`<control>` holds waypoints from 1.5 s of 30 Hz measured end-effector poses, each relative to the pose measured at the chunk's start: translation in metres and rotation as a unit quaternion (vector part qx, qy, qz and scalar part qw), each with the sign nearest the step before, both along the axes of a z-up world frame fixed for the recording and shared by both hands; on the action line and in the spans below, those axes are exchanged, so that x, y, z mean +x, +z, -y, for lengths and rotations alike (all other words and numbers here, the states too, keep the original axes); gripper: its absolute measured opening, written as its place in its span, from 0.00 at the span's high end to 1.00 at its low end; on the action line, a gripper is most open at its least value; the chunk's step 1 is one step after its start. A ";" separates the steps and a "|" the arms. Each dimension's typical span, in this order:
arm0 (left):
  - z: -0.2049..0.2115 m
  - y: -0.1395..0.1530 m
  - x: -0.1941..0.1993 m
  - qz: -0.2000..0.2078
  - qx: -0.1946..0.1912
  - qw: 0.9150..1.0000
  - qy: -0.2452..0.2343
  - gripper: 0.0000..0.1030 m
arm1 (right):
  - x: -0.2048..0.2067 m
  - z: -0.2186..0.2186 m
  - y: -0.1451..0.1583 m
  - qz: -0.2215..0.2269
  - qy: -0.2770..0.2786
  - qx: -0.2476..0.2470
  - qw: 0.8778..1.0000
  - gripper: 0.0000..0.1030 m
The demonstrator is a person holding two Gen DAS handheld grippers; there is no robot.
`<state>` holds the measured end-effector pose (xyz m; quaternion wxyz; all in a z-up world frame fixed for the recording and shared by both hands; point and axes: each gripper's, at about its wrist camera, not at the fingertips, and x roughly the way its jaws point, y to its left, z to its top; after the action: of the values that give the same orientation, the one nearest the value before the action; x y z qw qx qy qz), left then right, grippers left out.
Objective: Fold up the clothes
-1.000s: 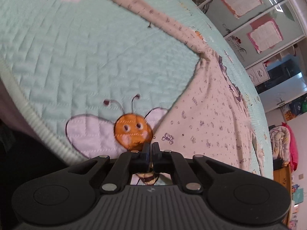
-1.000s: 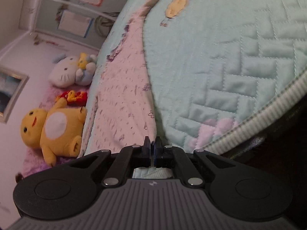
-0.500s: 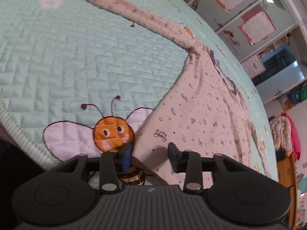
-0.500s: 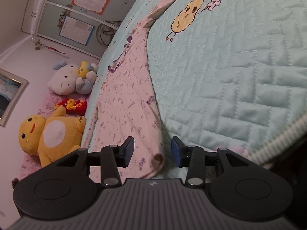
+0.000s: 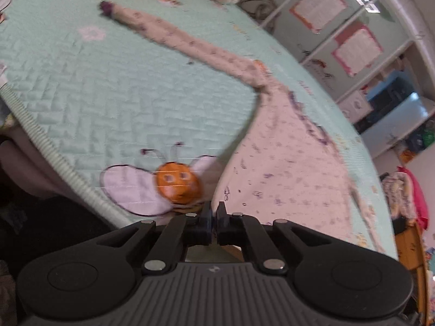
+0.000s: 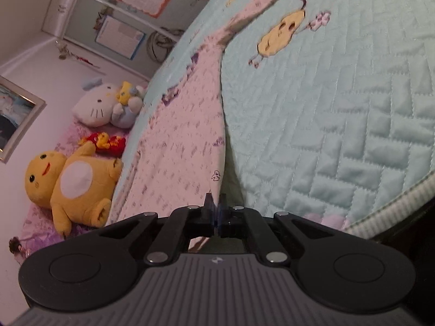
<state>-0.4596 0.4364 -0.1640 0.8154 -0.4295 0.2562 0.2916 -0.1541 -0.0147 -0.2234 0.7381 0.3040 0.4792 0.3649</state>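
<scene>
A pale pink long-sleeved top [image 5: 285, 168] with small prints lies spread on a mint quilted bedspread [image 5: 108, 81]. One sleeve [image 5: 176, 38] stretches away to the upper left. My left gripper [image 5: 214, 206] is shut on the top's near hem corner, beside a bee appliqué [image 5: 176, 182]. The side edge there is raised and casts a shadow on the quilt. In the right wrist view, the top [image 6: 185, 141] runs away from my right gripper [image 6: 215, 199], which is shut on the other hem corner, with that edge also raised off the bedspread [image 6: 326, 108].
The ribbed bed edge [image 5: 54, 146] runs close on the left, with dark floor beyond it. A yellow plush toy [image 6: 76, 182] and a white cat plush [image 6: 100, 106] lie at the bed's head. Cupboard doors with posters [image 5: 339, 27] stand behind the bed.
Both grippers opened around the top's hem corners half a second ago and have now shut on them. The pinched edges have lifted slightly off the quilt.
</scene>
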 end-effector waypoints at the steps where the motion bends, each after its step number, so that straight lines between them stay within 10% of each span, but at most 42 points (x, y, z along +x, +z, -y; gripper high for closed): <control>1: -0.002 -0.003 -0.001 -0.003 -0.004 1.000 0.002 0.99 | 0.000 -0.003 -0.004 -0.011 0.007 -0.009 1.000 1.00; 9: -0.003 -0.002 0.005 -0.021 0.007 1.000 -0.020 0.98 | 0.000 -0.002 -0.009 -0.027 -0.010 -0.019 0.999 0.97; 16: -0.007 0.017 -0.018 -0.006 0.023 1.000 0.015 0.91 | -0.013 0.003 0.024 0.069 -0.048 -0.048 0.995 0.89; 20: -0.002 0.036 -0.014 -0.005 0.060 0.998 0.012 0.85 | -0.010 -0.012 0.020 0.066 -0.019 -0.038 0.997 0.71; 24: 0.012 0.043 0.011 0.001 0.078 0.997 -0.021 0.65 | 0.000 -0.009 0.011 0.050 -0.043 -0.061 0.996 0.76; 34: 0.054 0.035 0.097 -0.028 0.115 0.984 -0.136 0.64 | 0.079 0.052 0.046 0.076 -0.168 -0.012 0.983 0.68; 39: 0.067 0.023 0.117 -0.046 0.116 0.979 -0.160 0.61 | 0.148 0.097 0.054 0.102 -0.273 -0.006 0.957 0.44; 45: 0.071 0.012 0.136 -0.082 0.110 0.976 -0.168 0.61 | 0.240 0.164 -0.008 -0.018 -0.390 0.063 0.919 0.43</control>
<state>-0.3233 0.3651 -0.1520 0.8711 -0.2625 0.3572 0.2116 0.0864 -0.1787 -0.2316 0.7927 0.5188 0.3120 0.0724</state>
